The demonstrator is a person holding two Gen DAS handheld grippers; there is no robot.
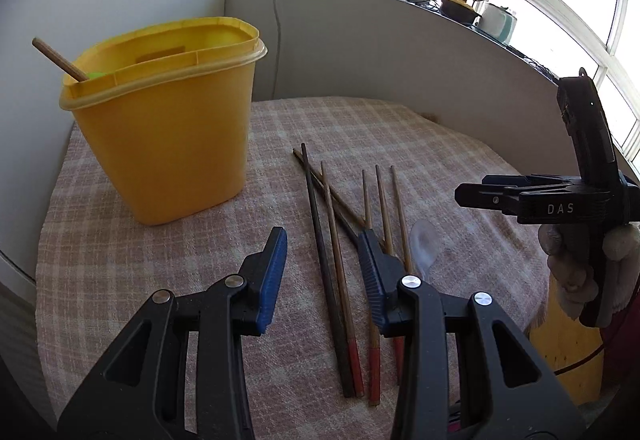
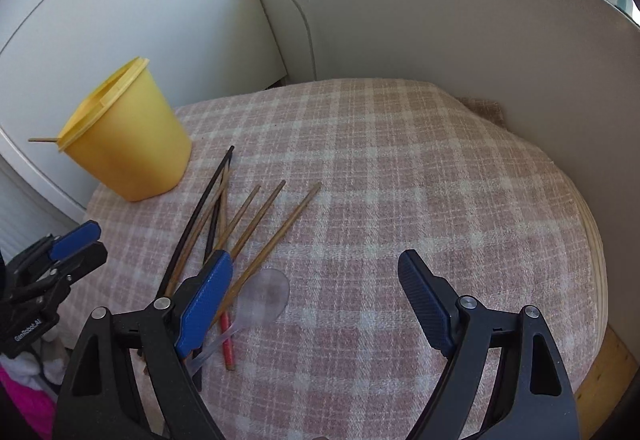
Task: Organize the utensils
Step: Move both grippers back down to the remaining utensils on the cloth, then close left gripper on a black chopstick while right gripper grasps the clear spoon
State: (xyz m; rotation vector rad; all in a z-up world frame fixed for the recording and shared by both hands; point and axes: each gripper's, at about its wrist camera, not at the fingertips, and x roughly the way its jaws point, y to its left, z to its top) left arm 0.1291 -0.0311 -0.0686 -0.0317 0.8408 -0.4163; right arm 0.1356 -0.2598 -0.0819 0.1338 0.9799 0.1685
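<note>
White walls stand close behind and to the left of a small desk [image 2: 400,160] with a pink checked cloth, so the open room is in the middle and on the right side of the cloth. Near the left back edge sits a big yellow bin [image 1: 168,136], open at the top, with one stick [image 1: 60,60] already leaning out of it, so it looks like the place where the utensils go. Loose chopsticks [image 1: 332,240] lie in a messy bunch in the middle, some crossing each other, just to the right of the bin and not touching it. A clear plastic spoon [image 2: 264,298] lies beside them, hard to see on the cloth. The left gripper [image 1: 324,260] hangs over the chopsticks with its blue fingers spread apart and nothing in them, likely ready to pick one up. The right gripper [image 2: 316,300] is also spread wide and holding nothing, over the spoon and bare cloth. The front right edge of the desk is close, so a bumped stick could roll off.
</note>
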